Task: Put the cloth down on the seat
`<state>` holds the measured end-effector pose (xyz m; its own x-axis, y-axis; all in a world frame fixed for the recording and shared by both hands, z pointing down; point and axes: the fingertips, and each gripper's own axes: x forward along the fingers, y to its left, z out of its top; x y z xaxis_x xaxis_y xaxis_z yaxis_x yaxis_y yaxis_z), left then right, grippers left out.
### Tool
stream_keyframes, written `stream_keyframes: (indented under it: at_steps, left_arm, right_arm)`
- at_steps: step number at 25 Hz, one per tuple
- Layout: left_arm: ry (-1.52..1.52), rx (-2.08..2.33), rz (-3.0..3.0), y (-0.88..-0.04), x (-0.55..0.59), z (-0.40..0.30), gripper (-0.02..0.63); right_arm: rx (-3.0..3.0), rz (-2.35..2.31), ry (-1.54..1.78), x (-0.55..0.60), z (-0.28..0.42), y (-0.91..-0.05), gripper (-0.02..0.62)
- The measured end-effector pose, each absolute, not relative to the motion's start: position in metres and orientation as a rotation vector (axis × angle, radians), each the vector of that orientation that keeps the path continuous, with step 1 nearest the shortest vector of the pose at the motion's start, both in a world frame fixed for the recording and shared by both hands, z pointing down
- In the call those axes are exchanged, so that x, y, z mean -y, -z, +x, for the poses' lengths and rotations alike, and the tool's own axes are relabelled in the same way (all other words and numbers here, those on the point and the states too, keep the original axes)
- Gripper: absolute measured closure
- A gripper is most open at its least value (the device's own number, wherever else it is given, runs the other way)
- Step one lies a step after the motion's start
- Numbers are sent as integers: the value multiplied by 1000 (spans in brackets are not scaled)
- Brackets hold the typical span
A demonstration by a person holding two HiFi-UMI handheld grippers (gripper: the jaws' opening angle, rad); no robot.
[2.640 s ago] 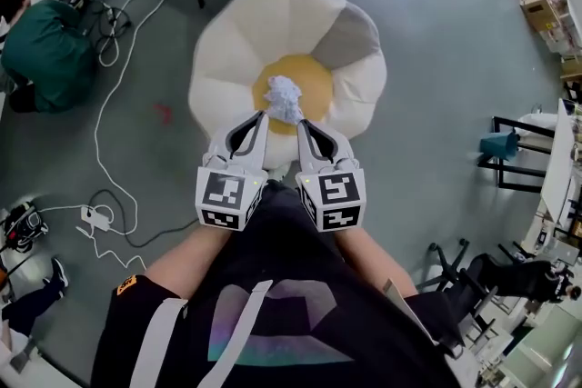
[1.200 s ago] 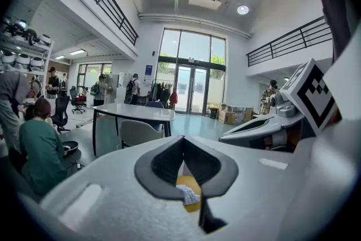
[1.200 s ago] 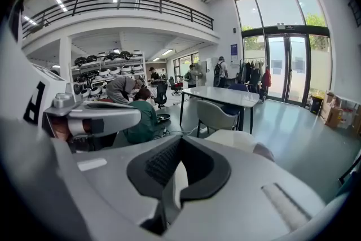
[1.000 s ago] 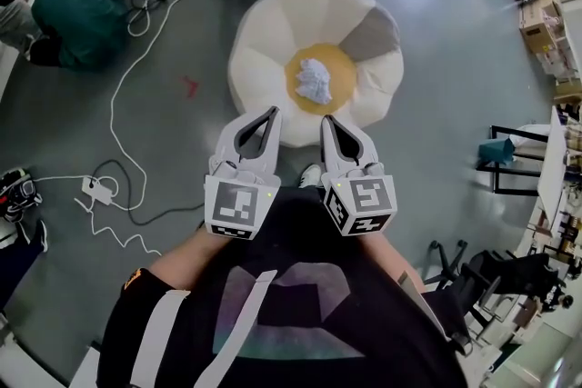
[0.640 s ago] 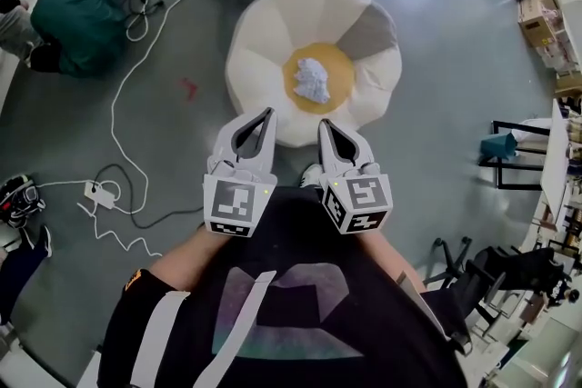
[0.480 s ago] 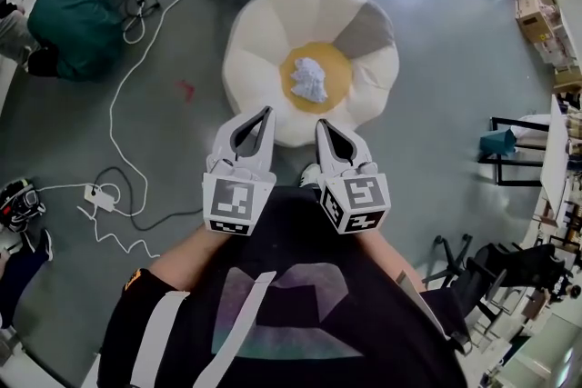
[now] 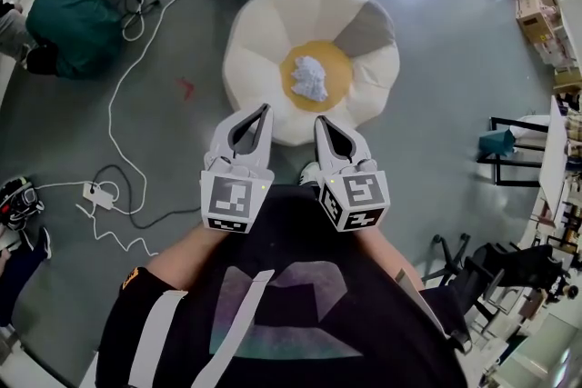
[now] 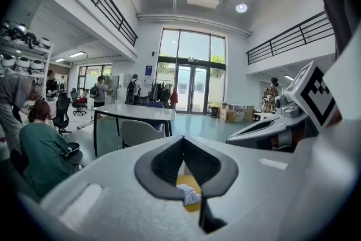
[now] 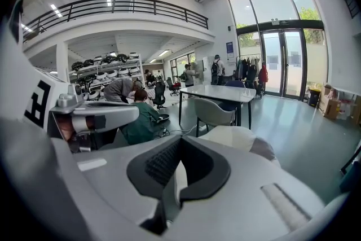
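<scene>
Pulled back from the seat [image 7: 273, 32], where moments ago their tips were at the cloth [image 7: 310, 78], both grippers now hang close to the person's body, well apart from it. The cloth has stayed where it was left, a crumpled white heap on the seat's yellow centre [image 7: 336, 66], touching nothing else.

The left gripper [image 7: 265, 107] has its jaws together at the tips and holds nothing; the cloth seen low past them in its own view [image 8: 190, 195] lies far off on the seat. The right gripper [image 7: 319, 119] is likewise closed and empty, and only pale cushion shows beyond its tips [image 9: 179, 139].

By the look of things the task is done. The cloth appears light and limp, bunching and keeping loose folds, neither fragile nor slippery. Should it need shifting, a pinch on a raised fold at the top of the heap would likely do, though the rest would drape and trail.

No proper container figures here. The yellow centre sits sunk among the puffed cream petals like a shallow bowl, with only the cloth in it. A person in green [image 7: 68, 9] crouches by cables [image 7: 114, 136] at the far left.
</scene>
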<state>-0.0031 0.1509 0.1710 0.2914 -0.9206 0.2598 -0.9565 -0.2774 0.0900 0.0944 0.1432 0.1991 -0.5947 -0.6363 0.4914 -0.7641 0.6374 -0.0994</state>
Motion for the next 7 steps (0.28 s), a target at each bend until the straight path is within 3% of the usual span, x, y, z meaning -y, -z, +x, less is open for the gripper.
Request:
stream_keyframes:
  at_steps: [7]
  left_arm:
    - [-222,1733,2340,-168,-147,-11,607]
  right_arm:
    - [2446,1101,-404,-139,86,-196,595]
